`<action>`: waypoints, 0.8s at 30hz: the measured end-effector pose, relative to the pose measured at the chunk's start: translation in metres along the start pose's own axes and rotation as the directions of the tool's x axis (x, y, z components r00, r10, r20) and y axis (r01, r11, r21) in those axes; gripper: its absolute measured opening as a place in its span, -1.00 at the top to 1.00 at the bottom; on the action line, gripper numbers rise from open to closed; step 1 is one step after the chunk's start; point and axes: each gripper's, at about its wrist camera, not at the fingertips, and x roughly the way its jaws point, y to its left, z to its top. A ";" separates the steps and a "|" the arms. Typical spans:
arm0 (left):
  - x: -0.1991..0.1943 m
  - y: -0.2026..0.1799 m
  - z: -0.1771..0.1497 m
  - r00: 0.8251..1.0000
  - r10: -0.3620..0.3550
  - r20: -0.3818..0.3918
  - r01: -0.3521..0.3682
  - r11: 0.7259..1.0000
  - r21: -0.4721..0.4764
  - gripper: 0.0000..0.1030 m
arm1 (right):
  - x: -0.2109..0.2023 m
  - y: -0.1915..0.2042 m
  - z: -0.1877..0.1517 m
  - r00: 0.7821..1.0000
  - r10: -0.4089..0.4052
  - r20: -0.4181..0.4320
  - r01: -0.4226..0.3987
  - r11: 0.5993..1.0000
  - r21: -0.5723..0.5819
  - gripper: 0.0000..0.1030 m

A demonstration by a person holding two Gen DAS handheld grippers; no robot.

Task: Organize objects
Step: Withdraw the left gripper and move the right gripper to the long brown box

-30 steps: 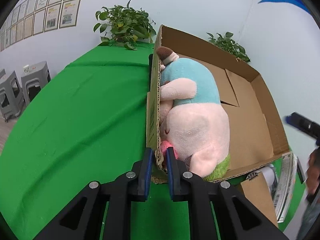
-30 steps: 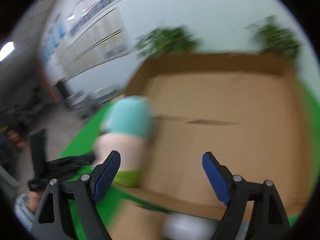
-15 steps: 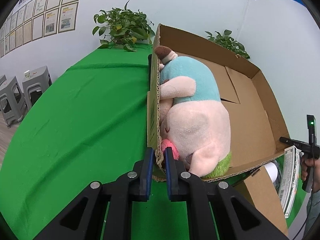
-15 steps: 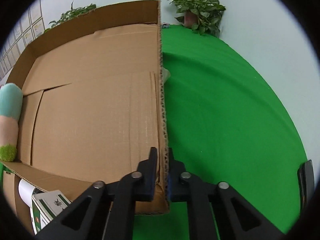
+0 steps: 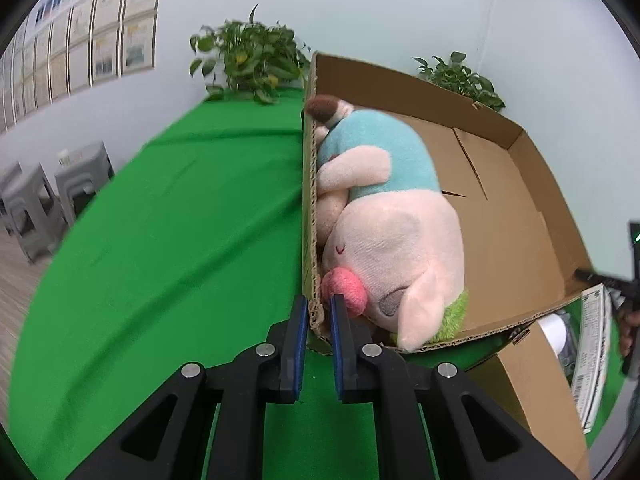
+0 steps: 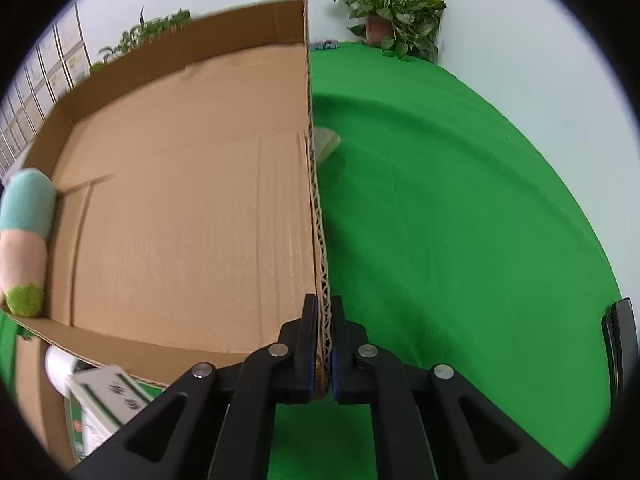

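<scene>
The box (image 5: 516, 208), with the plush pig (image 5: 384, 232) lying inside along its left wall, is now being gripped from both sides. Your right tongs (image 6: 325, 312), spread apart a second ago, are clenching the right wall; your left tongs (image 5: 319, 312) are still pinching the left. You appear ready to lift. The green surface (image 5: 180, 220) is carrying it, potted plants (image 6: 394, 8) standing against white walls.

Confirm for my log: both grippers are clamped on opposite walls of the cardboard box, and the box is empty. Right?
Not quite. The left gripper and right gripper do clamp opposite walls of the cardboard box, but it isn't empty: the left wrist view shows a pink plush pig lying inside.
</scene>
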 end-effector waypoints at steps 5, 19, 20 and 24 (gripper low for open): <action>-0.059 -0.028 0.009 0.987 0.007 0.159 -0.012 0.999 0.031 -0.49 | -0.060 0.022 0.001 0.978 0.084 0.190 -0.080 0.996 -0.028 -0.74; -0.137 -0.118 -0.031 0.978 -0.081 0.193 0.069 0.995 0.070 -0.84 | -0.136 0.109 -0.088 0.931 0.310 0.194 -0.273 0.942 -0.195 -0.75; -0.140 -0.123 -0.035 0.977 -0.085 0.194 0.072 0.995 0.073 -0.84 | -0.137 0.110 -0.091 0.931 0.306 0.197 -0.270 0.944 -0.191 -0.75; -0.137 -0.139 -0.051 0.980 -0.139 0.144 0.129 0.989 0.073 -0.84 | -0.139 0.115 -0.110 0.935 0.304 0.183 -0.270 0.944 -0.190 -0.75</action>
